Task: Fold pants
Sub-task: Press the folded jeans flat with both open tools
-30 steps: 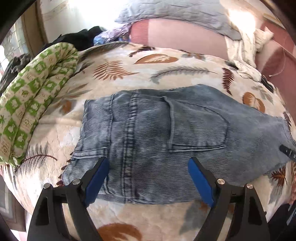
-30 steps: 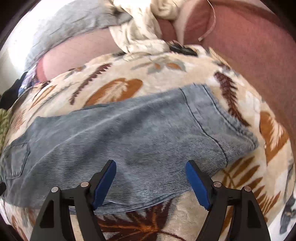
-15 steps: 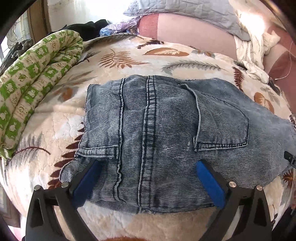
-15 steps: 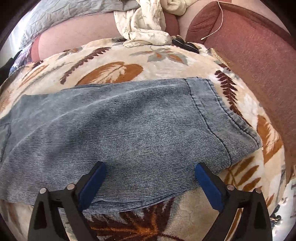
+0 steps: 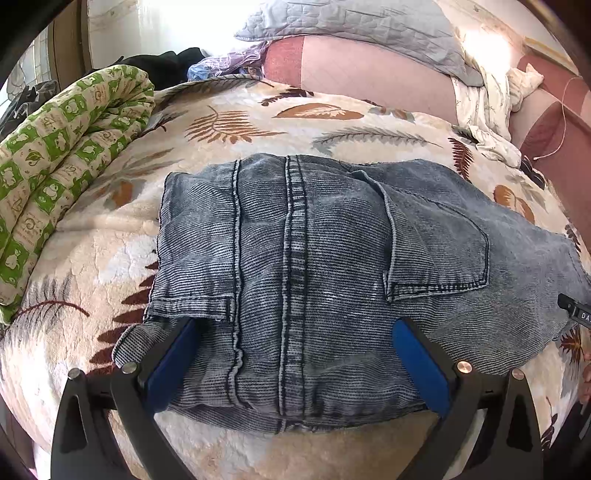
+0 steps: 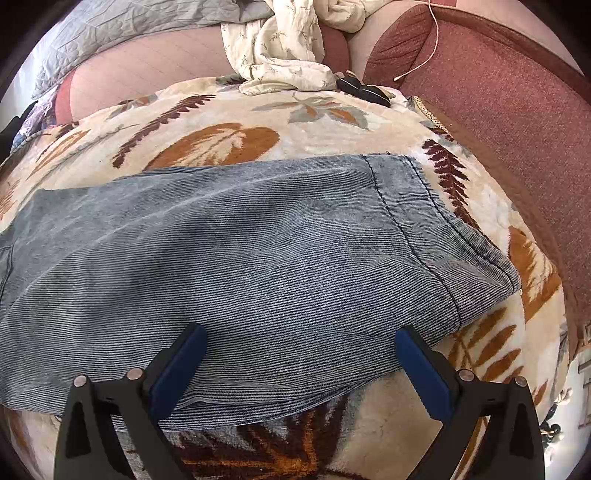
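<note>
Both hand-held grippers have come down closer to the pants since the earlier frame, and the blue pads have spread wider. Left hand-held gripper (image 5: 295,354) released, jaws fully apart, straddling the waistband end of the pants (image 5: 314,266); denim lies between the pads, not pinched. Right hand-held gripper (image 6: 299,365) jaws opening, nearly full width, over the leg end of the pants (image 6: 258,258), hem off to its right; fabric between the pads, not pinched. Pants lie flat on the leaf-print blanket (image 5: 240,122) on the bed, back pocket (image 5: 436,251) ahead-right of the left gripper. Writing: small black tag (image 5: 576,314) at far right edge, letters "DA" legible, rest cut off. Green patterned quilt (image 5: 62,162) rolled up, left of left gripper. Grey pillow (image 5: 362,29) far ahead. No containers seen.
</note>
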Tool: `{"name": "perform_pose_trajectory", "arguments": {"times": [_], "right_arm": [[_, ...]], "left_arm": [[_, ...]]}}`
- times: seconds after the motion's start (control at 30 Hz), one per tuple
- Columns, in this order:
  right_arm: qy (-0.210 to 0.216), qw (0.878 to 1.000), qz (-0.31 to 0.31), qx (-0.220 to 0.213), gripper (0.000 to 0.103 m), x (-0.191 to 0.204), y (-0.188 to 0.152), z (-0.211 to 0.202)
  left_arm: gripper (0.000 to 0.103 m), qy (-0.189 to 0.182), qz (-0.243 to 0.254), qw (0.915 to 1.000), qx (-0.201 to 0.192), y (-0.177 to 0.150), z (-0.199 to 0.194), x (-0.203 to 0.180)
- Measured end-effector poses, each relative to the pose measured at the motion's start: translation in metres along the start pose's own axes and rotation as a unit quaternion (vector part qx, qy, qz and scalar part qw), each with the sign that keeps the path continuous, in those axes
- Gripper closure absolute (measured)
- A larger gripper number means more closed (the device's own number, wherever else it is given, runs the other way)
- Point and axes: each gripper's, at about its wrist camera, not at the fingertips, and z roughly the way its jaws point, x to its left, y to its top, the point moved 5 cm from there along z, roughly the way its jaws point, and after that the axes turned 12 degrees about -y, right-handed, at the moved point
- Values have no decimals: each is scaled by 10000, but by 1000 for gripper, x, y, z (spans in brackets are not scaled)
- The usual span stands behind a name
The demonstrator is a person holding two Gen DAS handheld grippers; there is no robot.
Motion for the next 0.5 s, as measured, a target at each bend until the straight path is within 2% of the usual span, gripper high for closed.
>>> {"name": "perform_pose_trajectory", "arguments": {"times": [0.17,0.4,0.47,0.5], "right_arm": [[12,9999,77,77,1,-1,-3,-1],[169,9989,83,421,0,-5,-5,-4],[124,9994,16,337,0,-4,-1,-14],[138,9998,-39,137,1,-2,3,-25]], "left_arm": [[0,-39,51,10000,11,-3,-3,-1],[0,-40,117,9999,-22,-5,-19,-3],[0,75,142,9997,-169,-1,-27,-2],[0,116,127,9995,-280,1,-31,-1]]}}
